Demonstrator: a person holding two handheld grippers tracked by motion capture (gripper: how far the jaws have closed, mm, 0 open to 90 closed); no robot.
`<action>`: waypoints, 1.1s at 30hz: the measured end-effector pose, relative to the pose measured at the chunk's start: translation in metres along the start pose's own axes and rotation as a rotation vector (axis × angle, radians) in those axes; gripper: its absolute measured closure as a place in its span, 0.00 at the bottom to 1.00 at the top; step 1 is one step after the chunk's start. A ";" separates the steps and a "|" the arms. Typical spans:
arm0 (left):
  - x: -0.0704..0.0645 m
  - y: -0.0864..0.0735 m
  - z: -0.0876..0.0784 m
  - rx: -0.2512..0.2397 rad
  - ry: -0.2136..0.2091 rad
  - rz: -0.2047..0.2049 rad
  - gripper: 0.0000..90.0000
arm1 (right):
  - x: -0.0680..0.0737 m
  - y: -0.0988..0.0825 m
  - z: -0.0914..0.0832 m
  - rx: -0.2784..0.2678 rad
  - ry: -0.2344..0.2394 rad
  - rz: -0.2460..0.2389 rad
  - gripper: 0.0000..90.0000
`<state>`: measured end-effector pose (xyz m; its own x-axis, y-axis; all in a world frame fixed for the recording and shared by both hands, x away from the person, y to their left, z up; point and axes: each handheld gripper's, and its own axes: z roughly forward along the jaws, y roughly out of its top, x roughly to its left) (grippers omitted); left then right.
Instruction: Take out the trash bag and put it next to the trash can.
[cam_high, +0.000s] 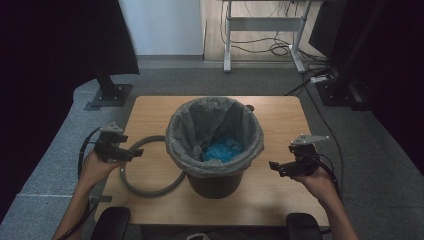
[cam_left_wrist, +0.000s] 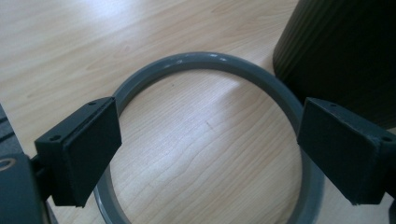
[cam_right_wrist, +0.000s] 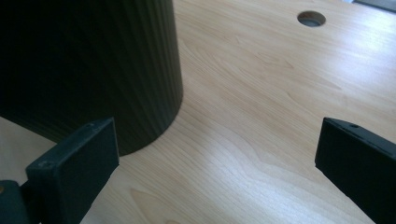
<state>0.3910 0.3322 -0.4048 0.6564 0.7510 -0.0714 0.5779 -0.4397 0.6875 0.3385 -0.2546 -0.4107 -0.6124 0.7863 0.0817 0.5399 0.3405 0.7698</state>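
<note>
A dark bin (cam_high: 215, 182) lined with a grey bag (cam_high: 185, 127) stands mid-table, with something blue (cam_high: 222, 148) lying inside. A grey ring (cam_high: 150, 190) lies flat on the wood to the bin's left, its right side tucked behind the bin. My left gripper (cam_high: 131, 152) hovers open over the ring's left part; in the left gripper view the ring (cam_left_wrist: 205, 60) arcs between the jaws, the bin wall (cam_left_wrist: 345, 51) at upper right. My right gripper (cam_high: 278, 167) is open just right of the bin, whose ribbed wall (cam_right_wrist: 88, 70) stands close at left.
The wooden table (cam_high: 280, 125) has a round cable hole (cam_right_wrist: 311, 18) near its back edge. Grey carpet surrounds it. A desk frame (cam_high: 227, 35) with cables stands behind, and dark stands sit at the back left and right. Cables trail from both grippers.
</note>
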 end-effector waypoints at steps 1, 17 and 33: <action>-0.002 0.003 -0.002 -0.001 -0.004 0.004 0.07 | 0.001 0.003 -0.002 0.000 0.007 -0.003 0.00; -0.035 0.042 -0.037 -0.042 -0.092 0.100 0.05 | 0.017 0.052 -0.041 -0.021 0.082 -0.063 0.00; -0.070 0.085 -0.072 -0.109 -0.209 0.193 0.05 | 0.047 0.092 -0.064 -0.055 0.154 -0.156 0.00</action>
<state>0.3588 0.2775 -0.2896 0.8414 0.5358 -0.0710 0.3843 -0.5006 0.7757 0.3221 -0.2198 -0.2956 -0.7692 0.6370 0.0509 0.4020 0.4204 0.8134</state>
